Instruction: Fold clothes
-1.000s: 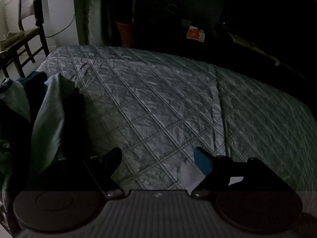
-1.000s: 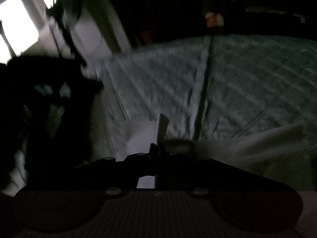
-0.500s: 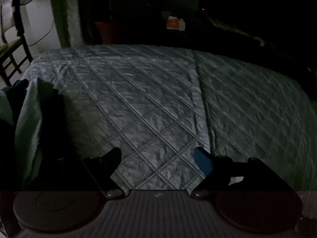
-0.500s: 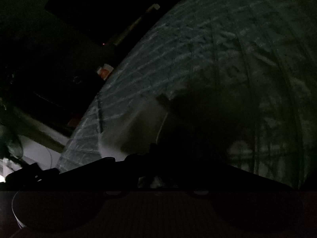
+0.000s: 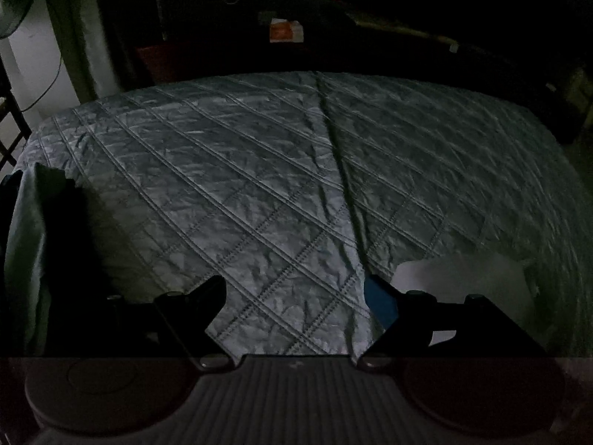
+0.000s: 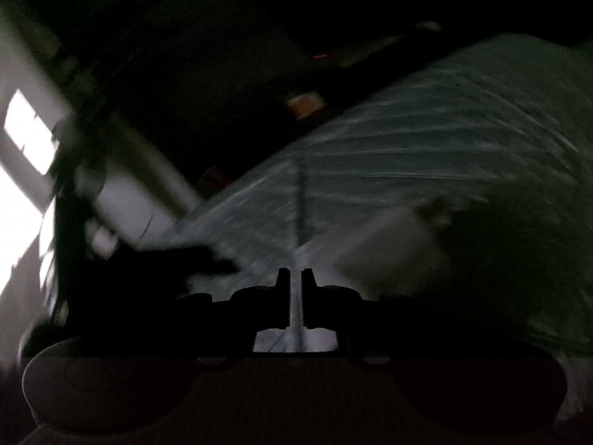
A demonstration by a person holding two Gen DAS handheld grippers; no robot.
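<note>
In the left wrist view my left gripper [image 5: 294, 291] hangs open over the grey quilted bedspread [image 5: 259, 170], nothing between its black finger and blue-padded finger. A white garment [image 5: 463, 270] lies on the bed just right of that gripper. A heap of dark and pale green clothes [image 5: 29, 241] sits at the left edge. The right wrist view is blurred and tilted: my right gripper [image 6: 295, 278] has its fingers nearly together with a thin slit, and no cloth sticks out of them. The white garment [image 6: 381, 244] shows beyond and right of the fingertips.
A raised seam [image 5: 333, 155] runs down the middle of the bedspread. Dark furniture with a small orange-and-white box [image 5: 285, 31] stands behind the bed. A chair frame [image 5: 9, 126] and a bright window [image 6: 26, 170] are at the left.
The left gripper swung right, so the clothes heap slid to the frame edge and the white garment came into view. The right gripper swung round fast; cloth no longer stands up from its fingers.
</note>
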